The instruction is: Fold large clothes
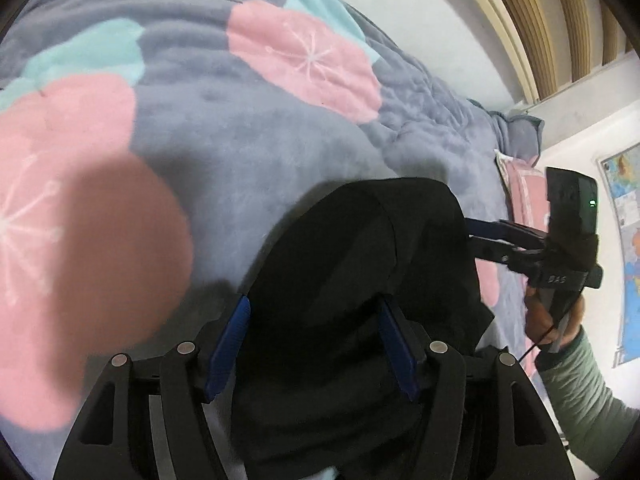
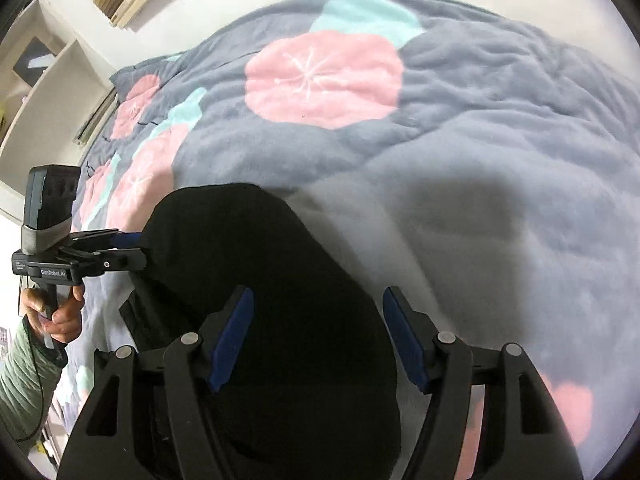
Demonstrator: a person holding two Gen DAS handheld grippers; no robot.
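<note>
A black garment [image 1: 360,232] lies bunched in a rounded heap on a grey blanket [image 1: 240,128] with pink and teal flowers. My left gripper [image 1: 313,300] hangs over the heap's near part, jaws wide apart, blue pads clear of the cloth. In the left wrist view my right gripper [image 1: 470,234] points in from the right, its tips at the heap's edge. In the right wrist view my right gripper [image 2: 317,292] stands open above the garment [image 2: 224,232], its right finger over bare blanket [image 2: 480,120]. My left gripper [image 2: 140,248] reaches the heap's left edge.
A person's hand [image 1: 552,320] in a green sleeve holds the right gripper's handle. A pillow [image 1: 520,132] lies at the bed's far end. White shelves [image 2: 40,80] and a wall map [image 1: 624,240] stand beyond the bed. The blanket spreads wide around the heap.
</note>
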